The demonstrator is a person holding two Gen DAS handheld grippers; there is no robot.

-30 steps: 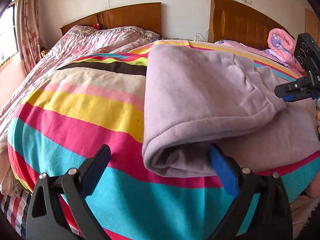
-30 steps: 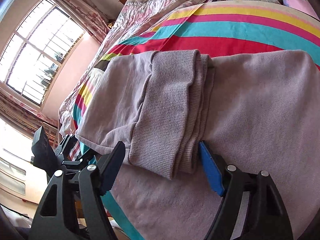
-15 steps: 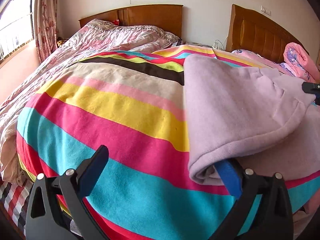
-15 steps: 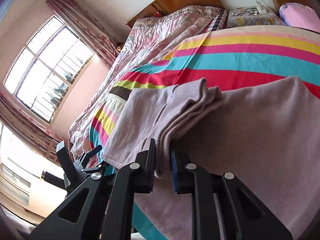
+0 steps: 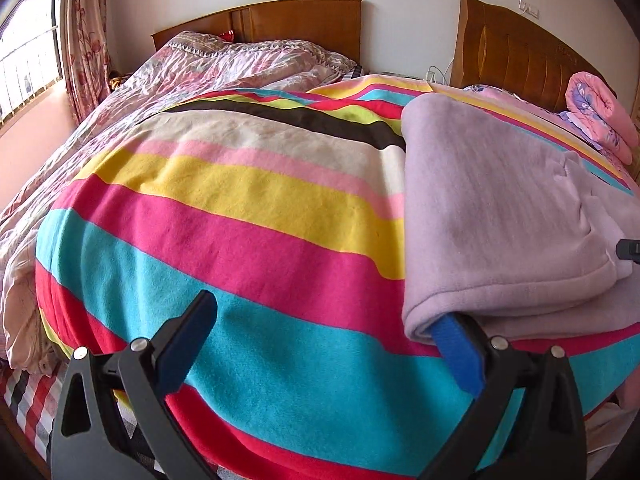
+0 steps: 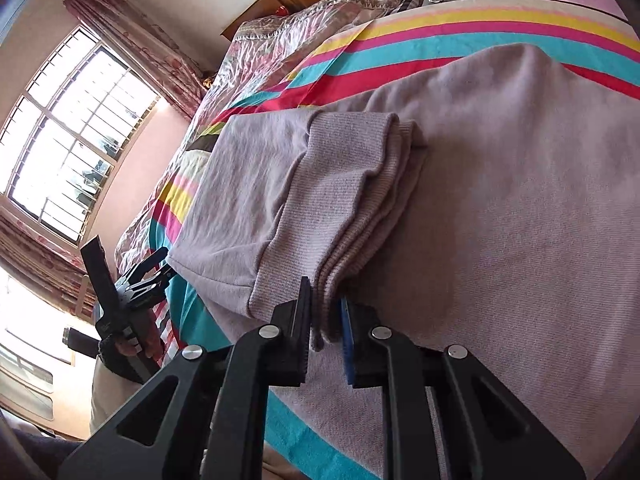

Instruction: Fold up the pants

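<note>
You have no text, label, brand, number or sign to read in either view. The one candidate is a small pale marking on the left gripper [image 6: 132, 280] body, below its fingers in your right wrist view, and it is too blurred to make out.

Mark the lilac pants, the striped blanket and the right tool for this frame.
Lilac fleece pants [image 6: 520, 200]: right wrist view, flat leg fabric.
Striped fleece blanket [image 5: 240, 248]: left wrist view, pink stripe.
Right tool [image 6: 326, 328]: right wrist view, clamped ribbed cuff.
</note>
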